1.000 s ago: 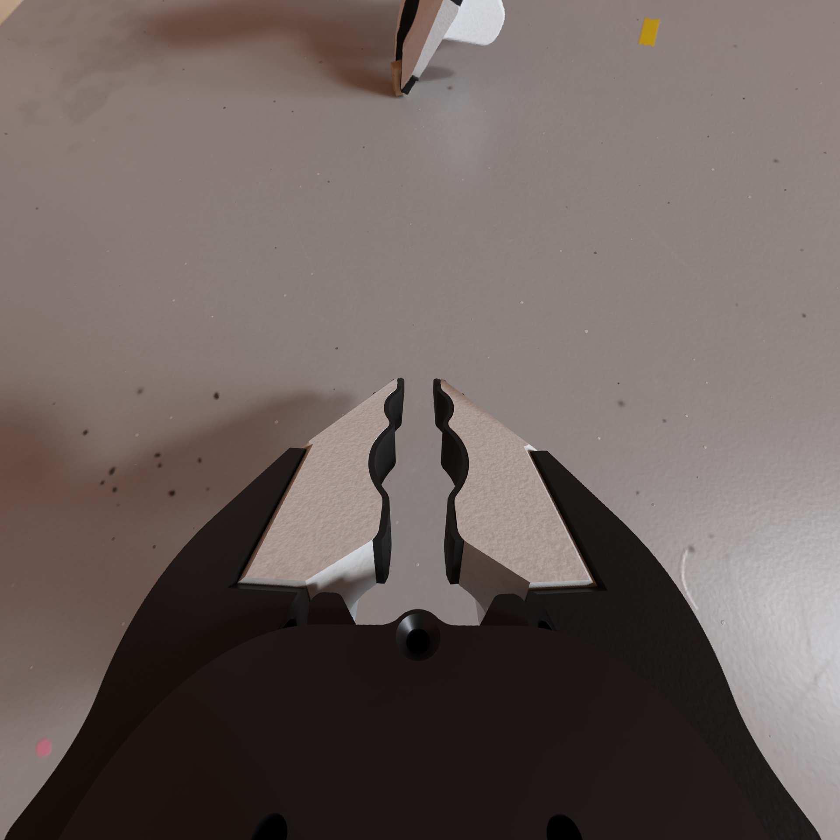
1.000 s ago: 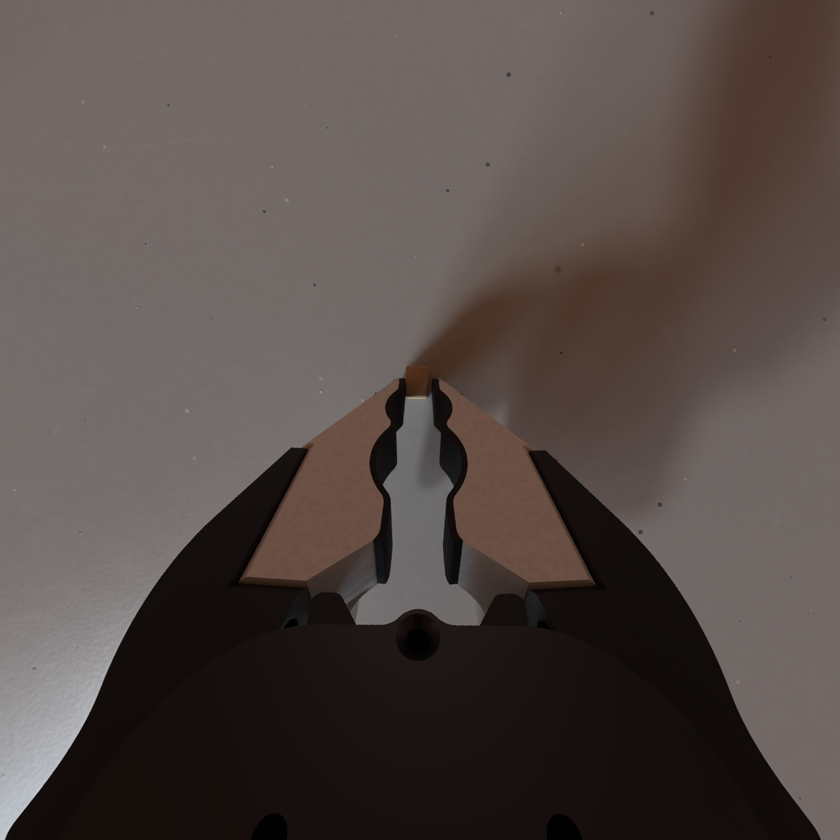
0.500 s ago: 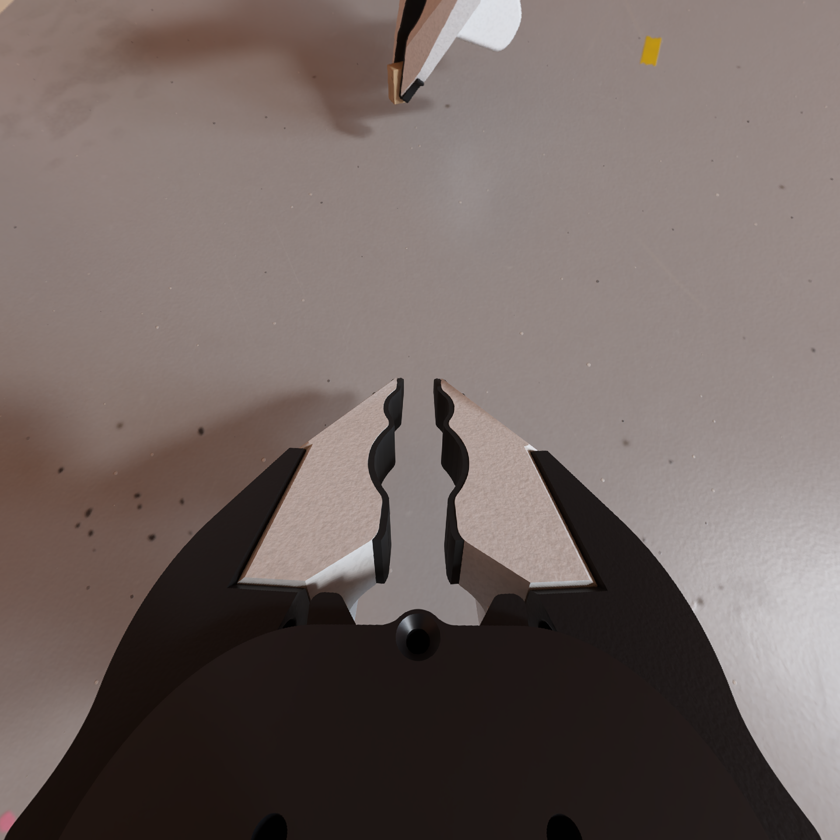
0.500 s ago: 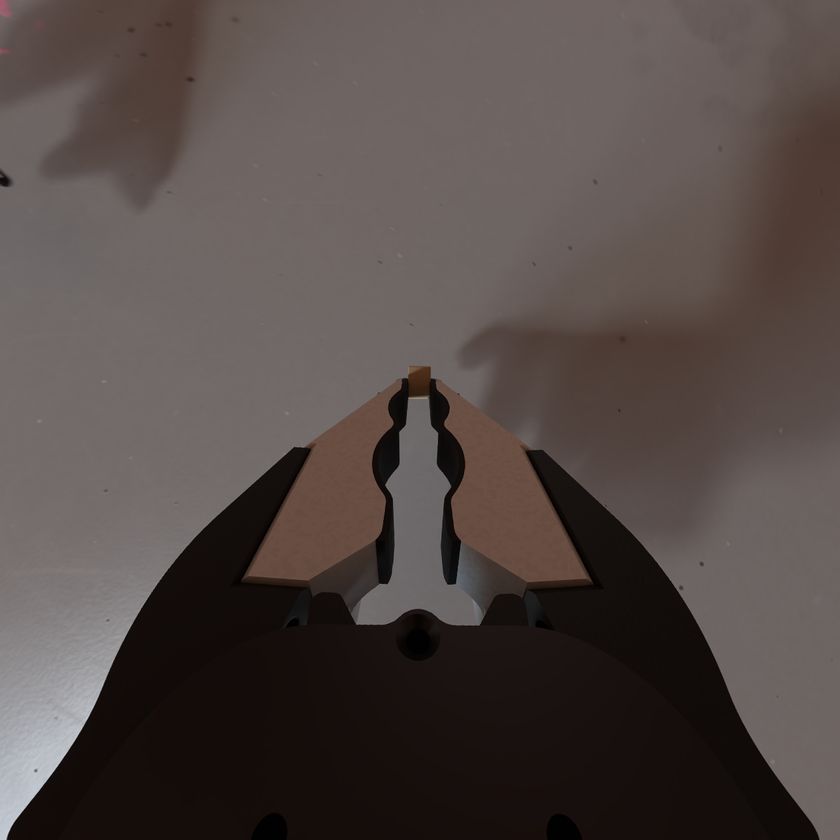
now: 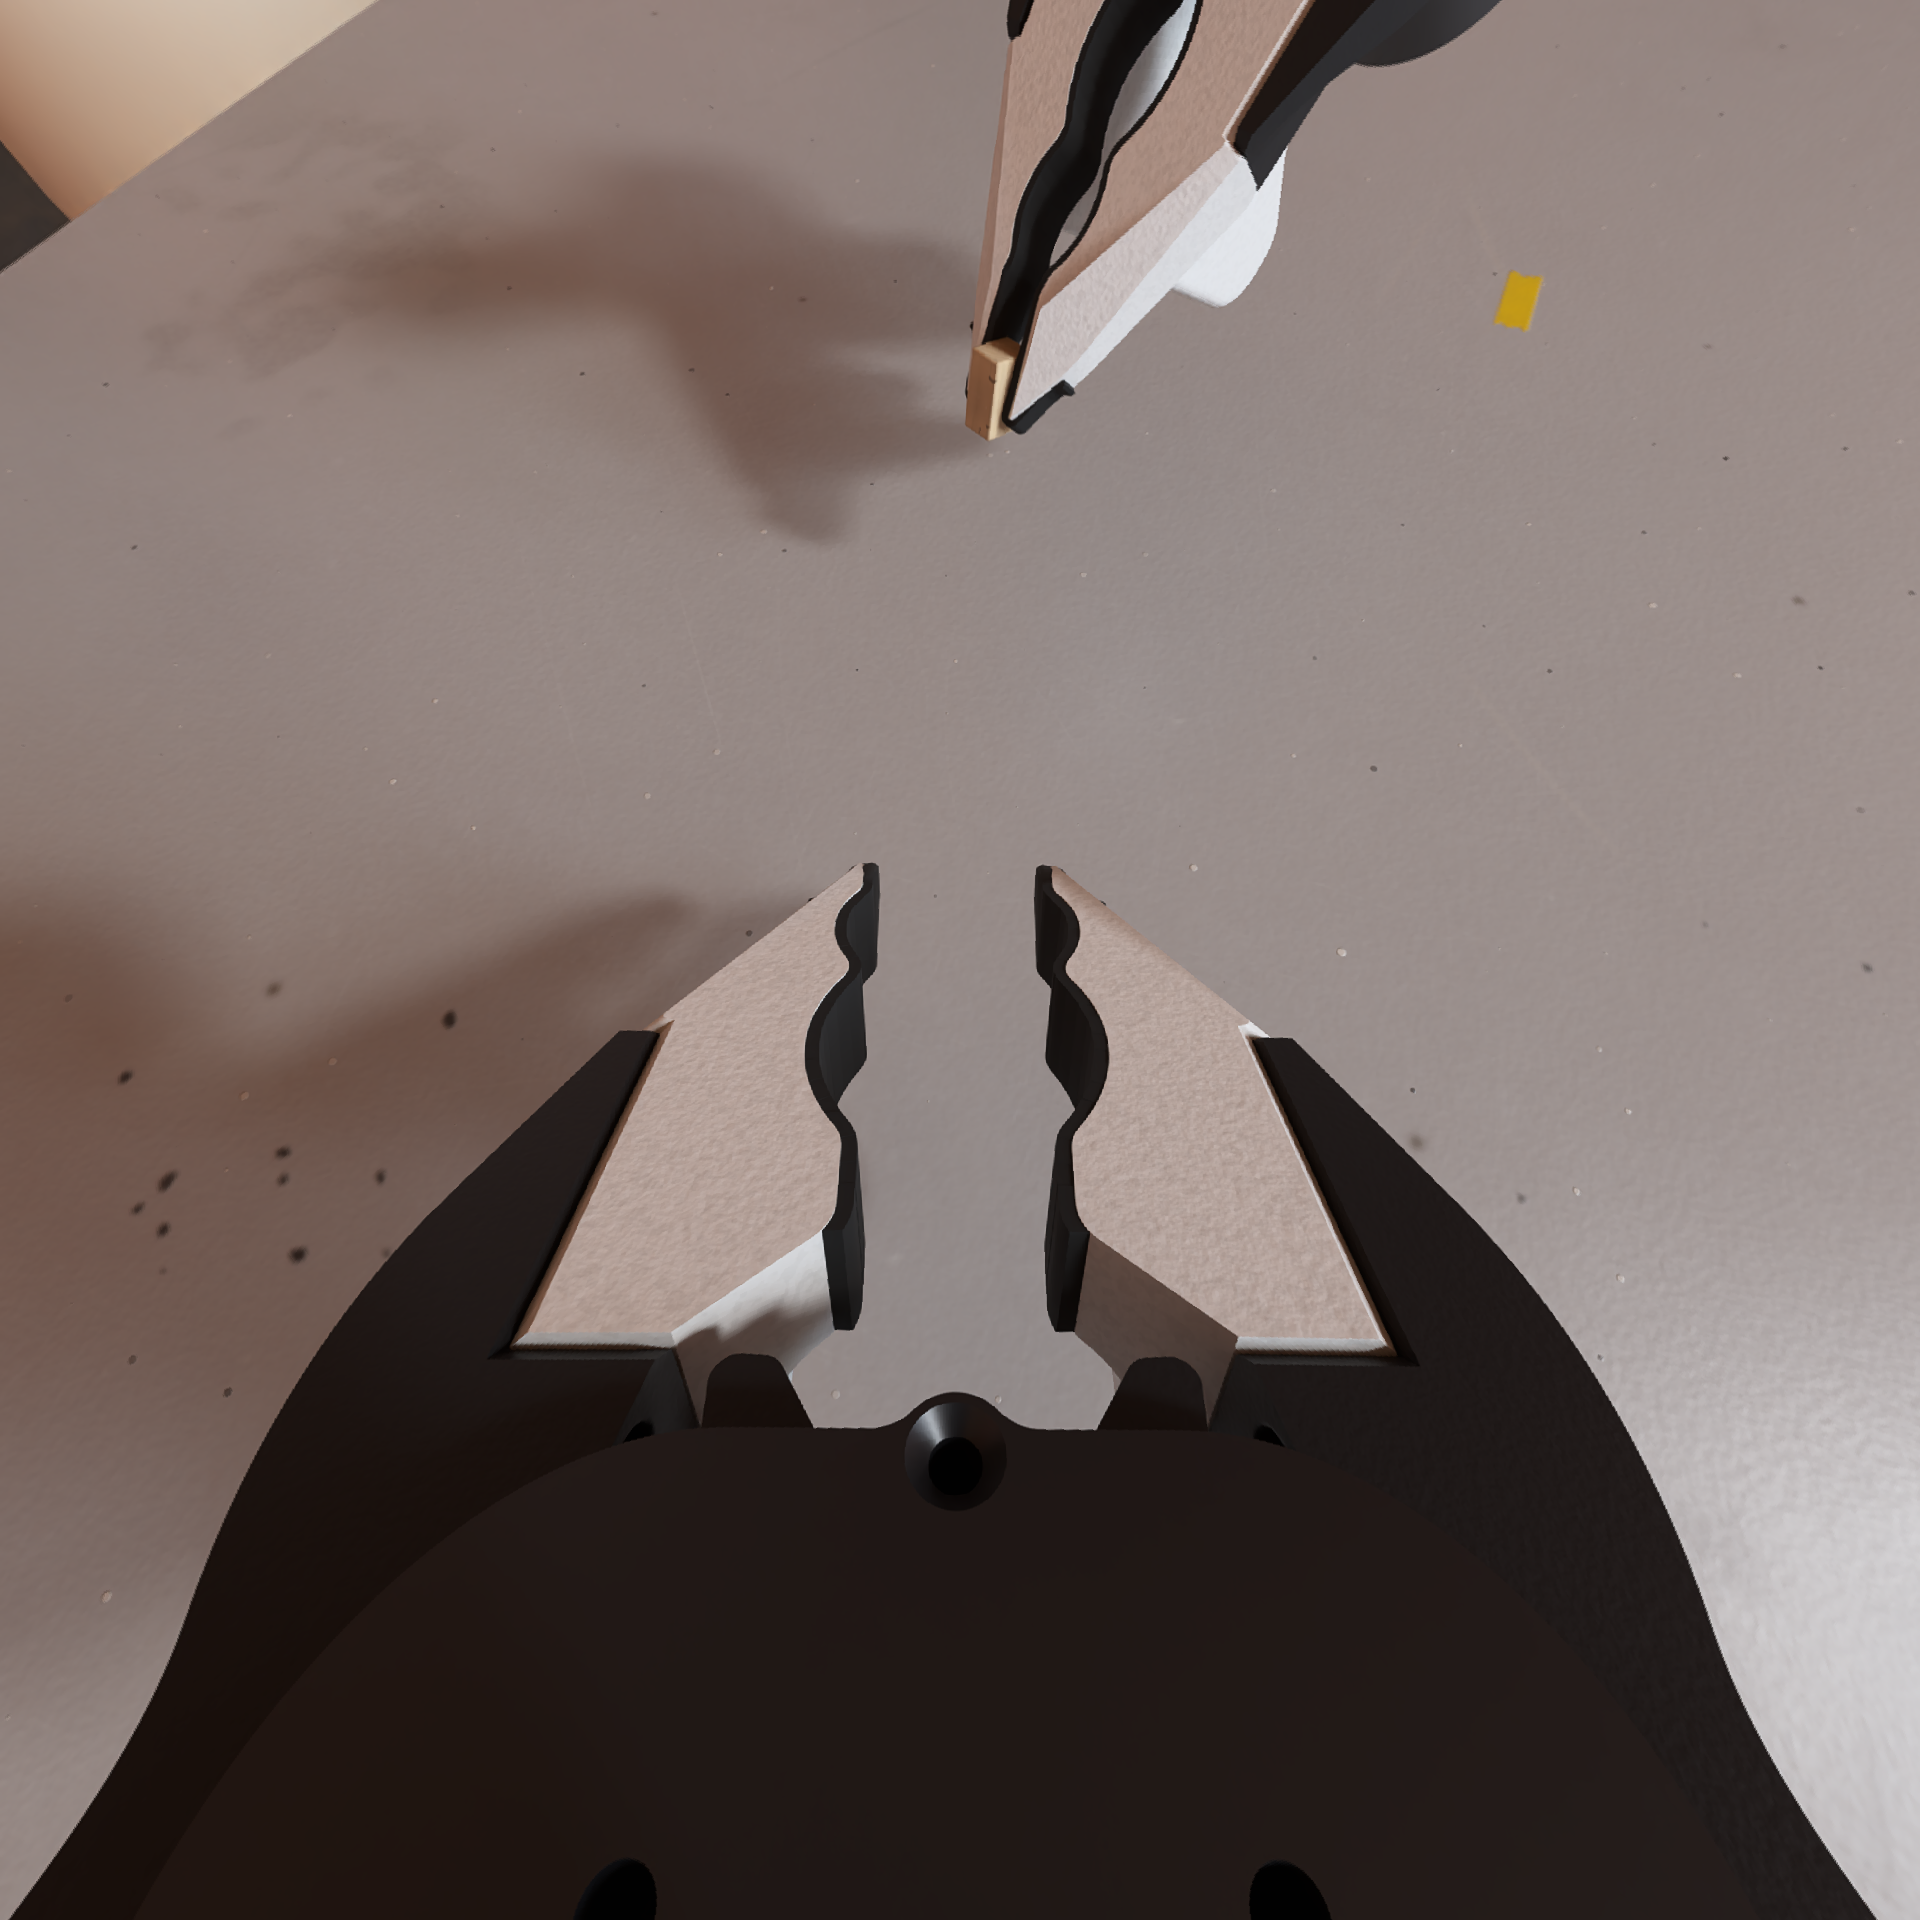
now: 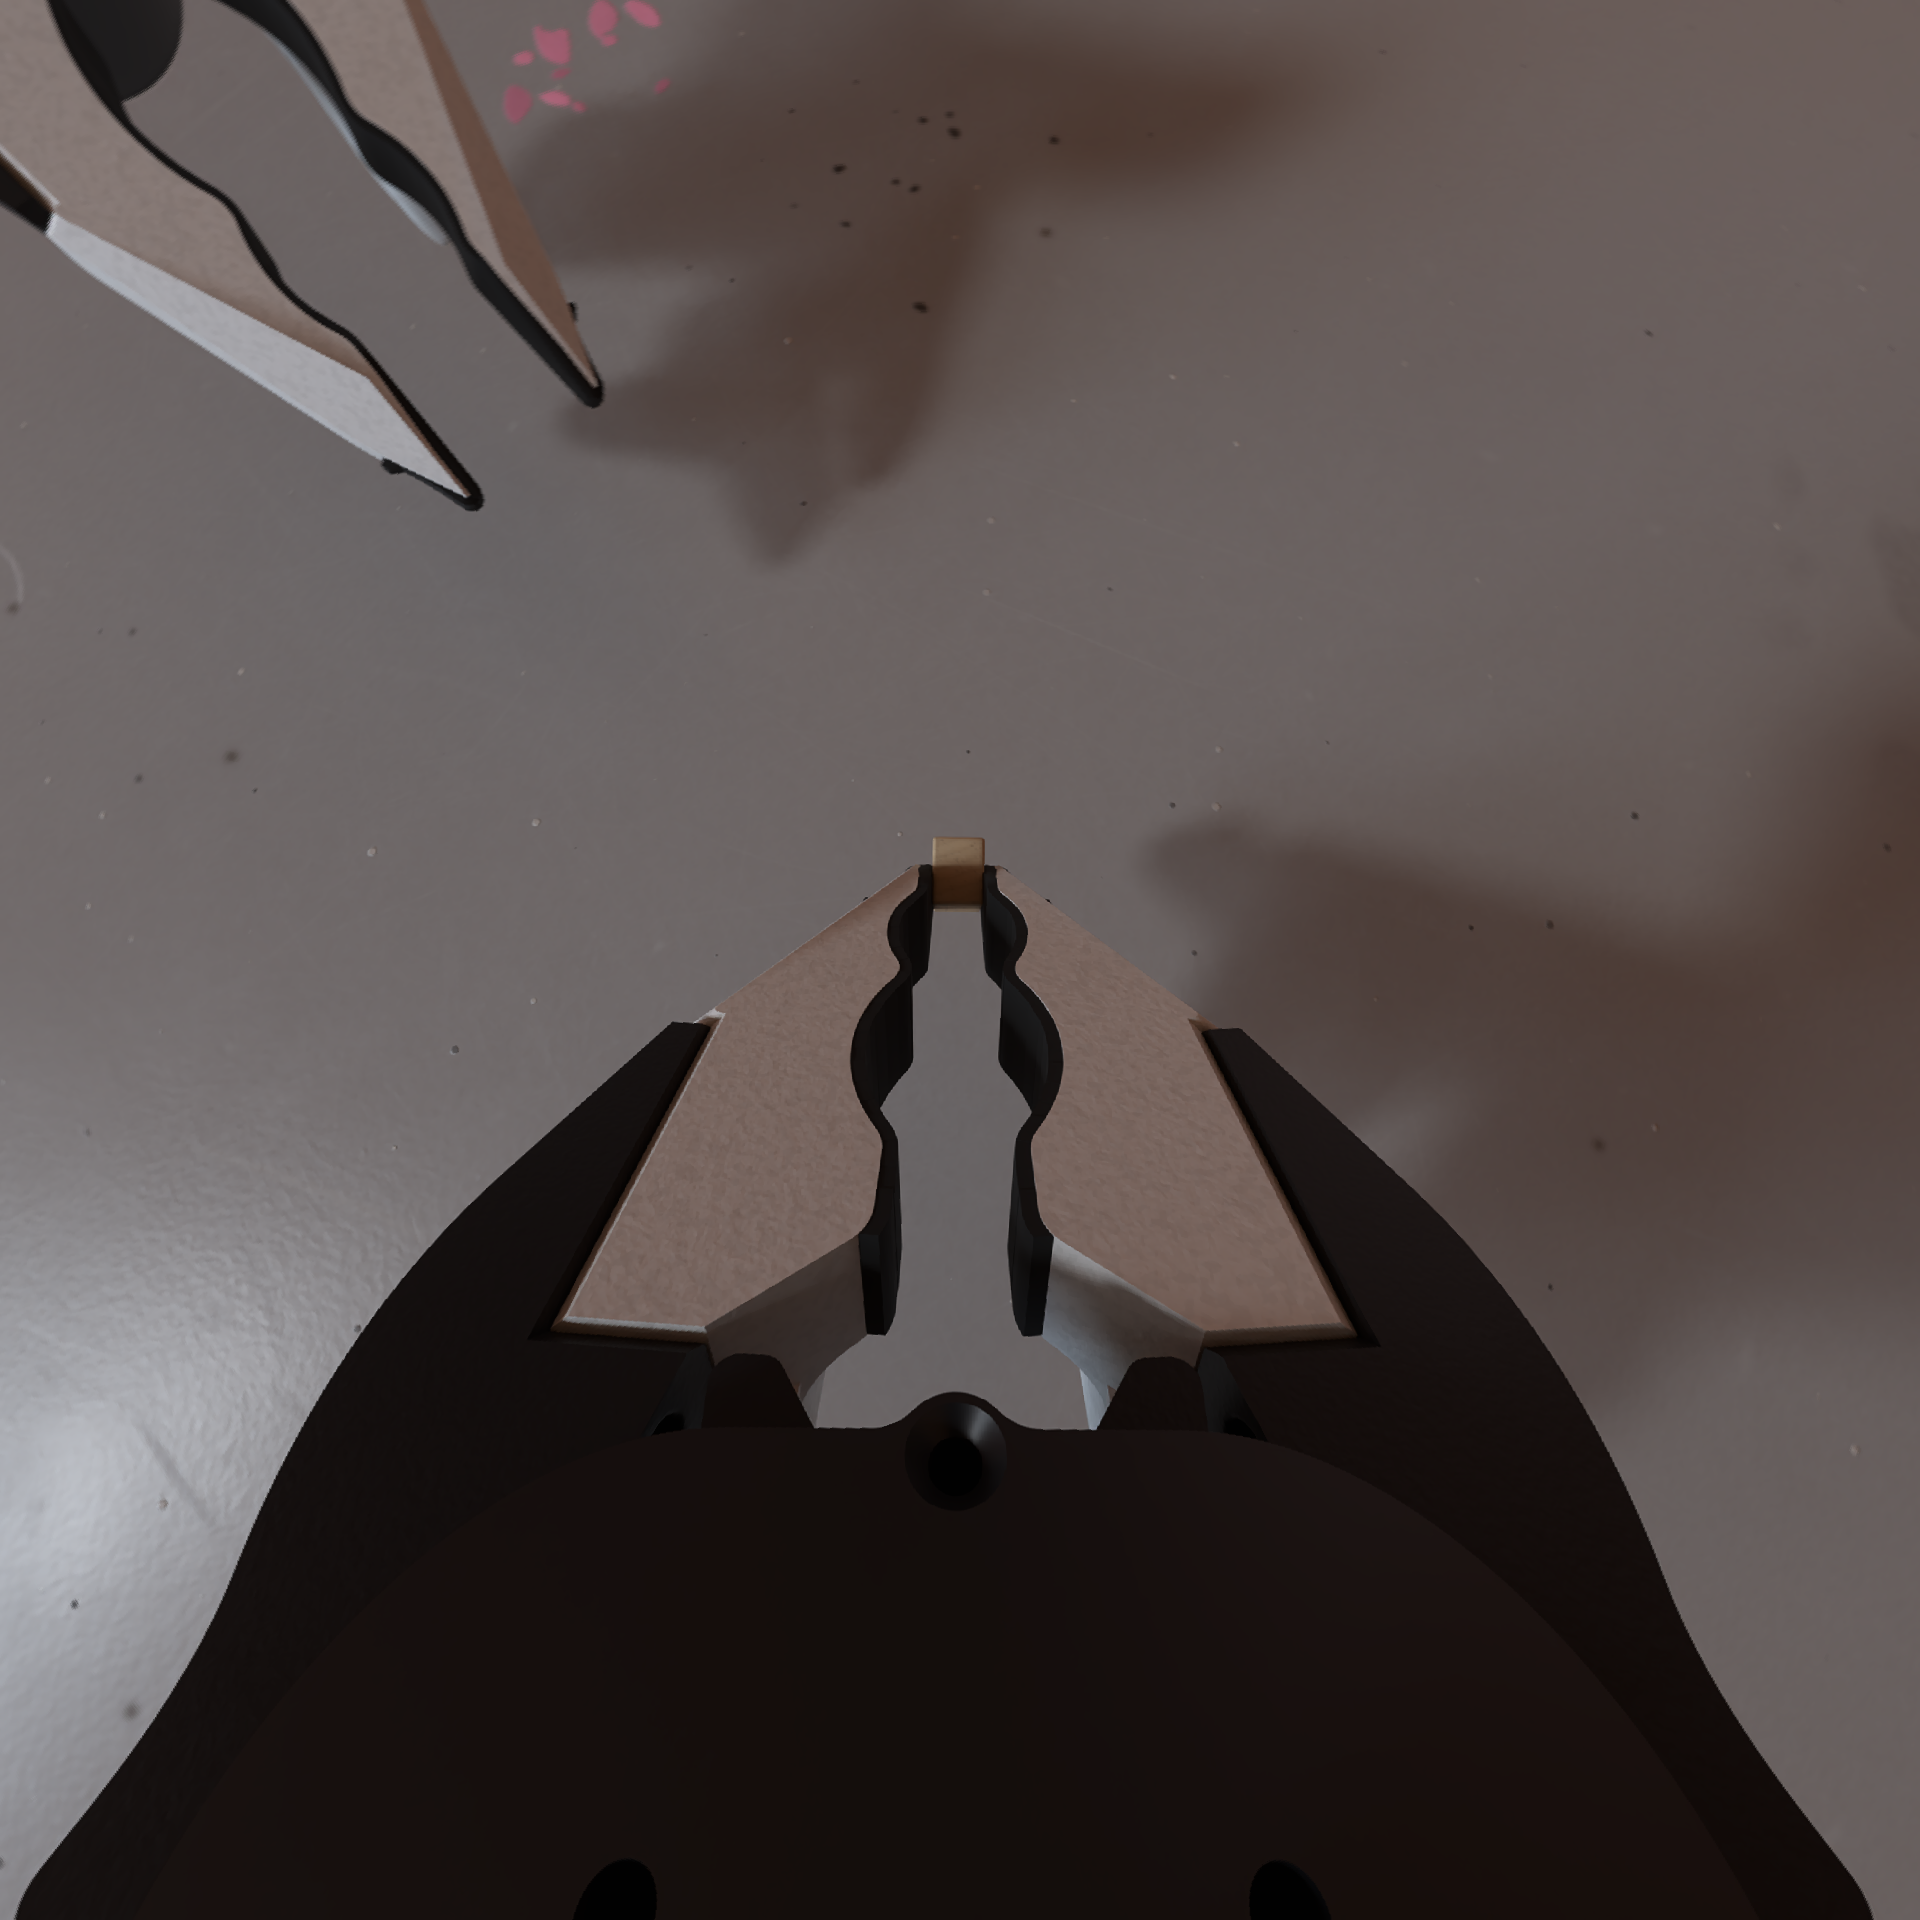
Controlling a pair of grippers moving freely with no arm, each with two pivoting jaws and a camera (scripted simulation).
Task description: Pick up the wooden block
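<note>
The wooden block is a small tan piece pinched between the tips of my right gripper, which is shut on it. In the left wrist view the block hangs at the right gripper's tips, above the grey table, with its shadow cast off to the left. My left gripper is open and empty, its jaws parted over bare table. It also shows in the right wrist view at the top left, some way from the block.
The grey tabletop carries dark specks. A small yellow mark lies at the far right. Pink flecks lie at the far side. The table's edge runs across the top left corner.
My right gripper has risen from the table with the block in it. The two grippers have come closer together. My left gripper's jaws have opened wider.
</note>
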